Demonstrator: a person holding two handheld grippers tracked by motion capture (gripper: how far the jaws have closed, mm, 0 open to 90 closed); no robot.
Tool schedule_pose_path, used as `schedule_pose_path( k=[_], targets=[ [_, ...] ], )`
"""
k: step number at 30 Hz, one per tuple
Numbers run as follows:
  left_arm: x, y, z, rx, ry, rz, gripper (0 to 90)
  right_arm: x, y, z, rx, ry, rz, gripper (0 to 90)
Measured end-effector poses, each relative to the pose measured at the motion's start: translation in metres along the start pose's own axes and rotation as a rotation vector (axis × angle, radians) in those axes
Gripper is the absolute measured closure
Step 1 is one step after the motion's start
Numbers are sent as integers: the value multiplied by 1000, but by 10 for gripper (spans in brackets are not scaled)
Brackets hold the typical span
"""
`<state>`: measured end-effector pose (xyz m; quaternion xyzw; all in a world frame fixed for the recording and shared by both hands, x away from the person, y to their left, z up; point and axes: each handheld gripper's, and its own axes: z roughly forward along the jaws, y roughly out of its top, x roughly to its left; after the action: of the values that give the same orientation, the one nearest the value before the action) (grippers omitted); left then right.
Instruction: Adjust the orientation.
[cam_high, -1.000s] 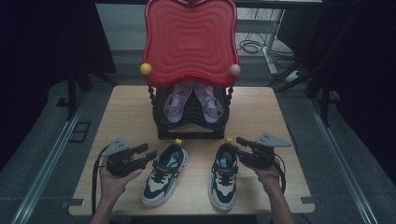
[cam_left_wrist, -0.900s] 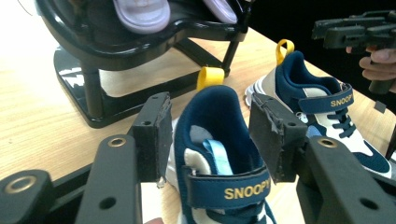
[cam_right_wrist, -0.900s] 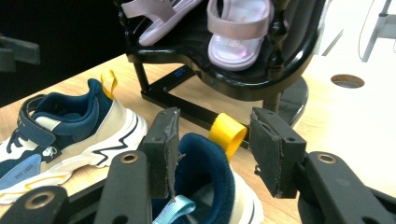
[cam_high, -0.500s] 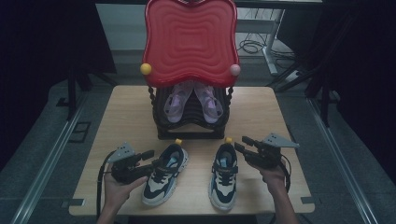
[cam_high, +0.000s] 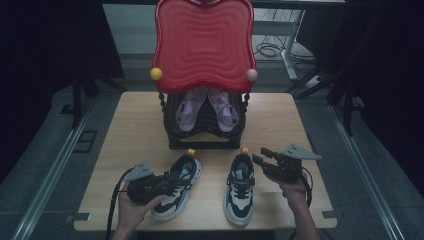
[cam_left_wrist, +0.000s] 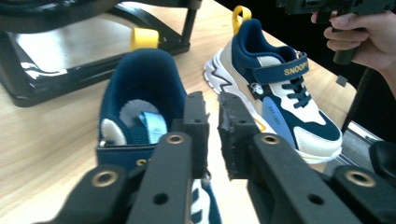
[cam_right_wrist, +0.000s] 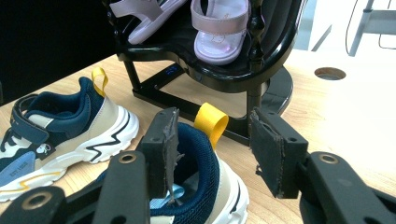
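Two navy, cream and white sneakers with yellow heel loops lie on the wooden table (cam_high: 135, 130). My left gripper (cam_high: 172, 179) sits at the opening of the left sneaker (cam_high: 177, 192). Its jaws have just been closing. In the left gripper view the gripper (cam_left_wrist: 212, 105) has one pad inside the collar of that sneaker (cam_left_wrist: 140, 88) and one outside, nearly together on the side wall. My right gripper (cam_high: 260, 155) hovers at the heel of the right sneaker (cam_high: 240, 192). In its own view that gripper (cam_right_wrist: 215, 126) stands open, straddling the heel of the sneaker (cam_right_wrist: 201, 186).
A black shoe rack (cam_high: 205, 135) stands mid-table under a red wavy top (cam_high: 204, 45). It holds two pink sandals (cam_high: 187, 107). The front table edge runs just below both sneakers. A hole (cam_right_wrist: 329, 73) is in the tabletop on the far side of the rack.
My left gripper has moved right onto the left sneaker's opening and its jaws have closed from wide to nearly together. The right gripper has stayed put.
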<state>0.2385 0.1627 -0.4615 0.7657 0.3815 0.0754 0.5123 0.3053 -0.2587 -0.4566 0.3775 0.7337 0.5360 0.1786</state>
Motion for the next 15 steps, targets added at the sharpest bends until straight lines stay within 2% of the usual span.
schedule_pose_path(
  k=[6, 8, 15],
  targets=[
    [-12, -9, 12, 82, -35, 17, 893, -1, -1, -1, 2, -6, 5, 516],
    [-15, -11, 16, 110, -31, 25, 894, -2, -2, -1, 3, -8, 6, 516],
    [-16, -24, 25, 171, -40, 6, 897, -3, -4, -1, 11, -12, 15, 517]
  ],
)
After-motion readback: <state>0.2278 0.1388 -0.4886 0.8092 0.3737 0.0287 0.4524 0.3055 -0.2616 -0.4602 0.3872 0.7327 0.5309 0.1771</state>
